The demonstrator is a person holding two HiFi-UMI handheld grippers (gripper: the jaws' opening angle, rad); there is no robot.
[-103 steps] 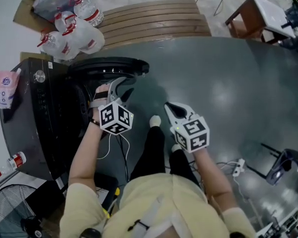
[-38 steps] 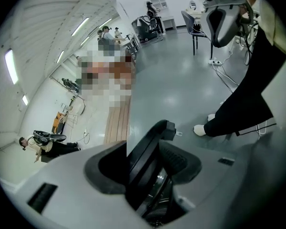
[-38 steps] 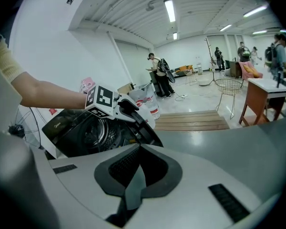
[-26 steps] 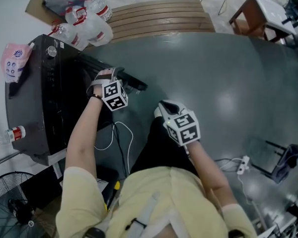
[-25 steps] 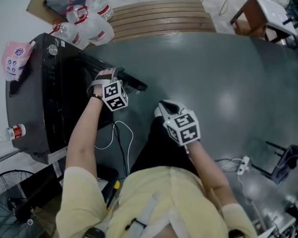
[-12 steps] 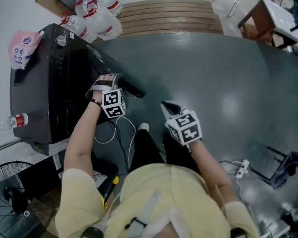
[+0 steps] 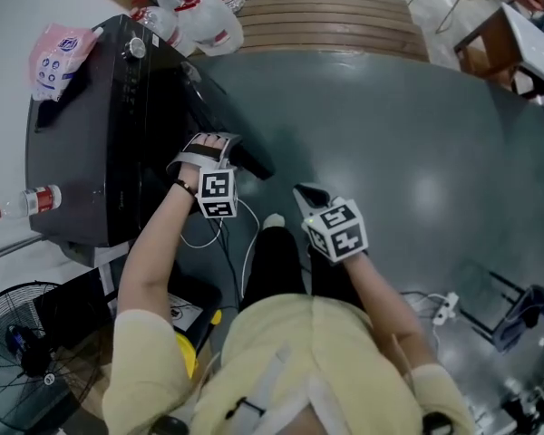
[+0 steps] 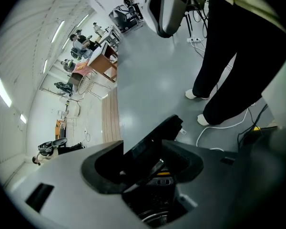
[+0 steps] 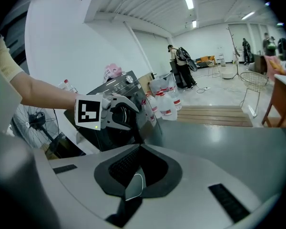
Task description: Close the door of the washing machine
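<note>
A dark front-loading washing machine (image 7: 82,152) stands at the left of the head view. Its door (image 7: 240,157) hangs partly open, seen edge-on, swung out from the machine's front. My left gripper (image 7: 206,143) is shut on the door's edge. In the left gripper view the dark door edge (image 8: 152,144) runs between the jaws, with the drum (image 8: 155,213) below. My right gripper (image 7: 306,191) hangs shut and holds nothing, over the floor to the right of the door. From the right gripper view, the left gripper (image 9: 126,112) shows against the machine (image 9: 119,85).
Water jugs (image 7: 199,16) and a wooden slatted platform (image 7: 335,21) lie beyond the machine. A pink bag (image 7: 59,53) sits on its top, a bottle (image 7: 27,205) beside it. A fan (image 7: 27,370) stands at lower left. Cables (image 7: 222,243) trail by my feet.
The door has swung from wide open toward the machine's front, with my left gripper following it. The right gripper has stayed about where it was.
</note>
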